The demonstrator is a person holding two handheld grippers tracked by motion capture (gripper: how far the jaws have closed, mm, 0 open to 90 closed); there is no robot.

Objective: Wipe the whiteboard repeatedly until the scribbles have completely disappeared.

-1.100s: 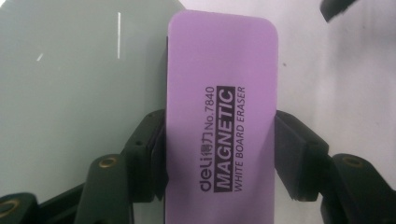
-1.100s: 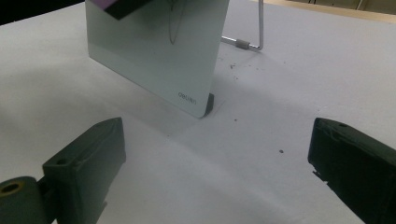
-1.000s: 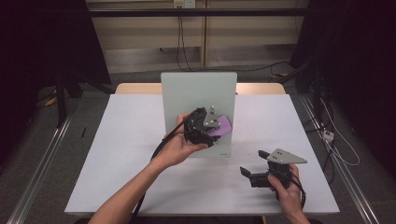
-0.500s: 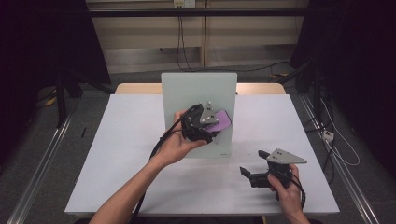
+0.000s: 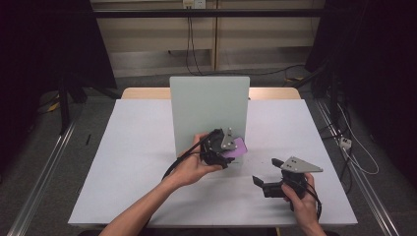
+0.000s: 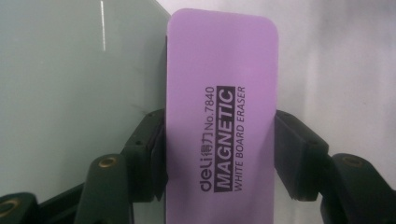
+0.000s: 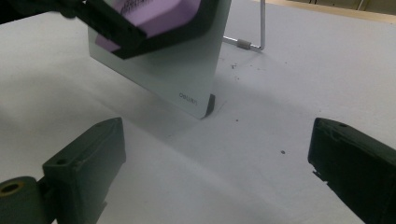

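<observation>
purple eraser (image 6: 219, 121) sits clamped in my left gripper (image 5: 227, 153), flat against the upright board (image 5: 209, 105); since the earlier frame i see it lower, near the bottom right corner. my right gripper (image 5: 265, 173) rests wide apart, unmoved.

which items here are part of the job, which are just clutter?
In play:
- purple magnetic eraser, clamped in the left gripper
- upright whiteboard, eraser at its lower edge

Not in play:
- right gripper, fingers apart, resting on the table
- cables on the floor
</observation>
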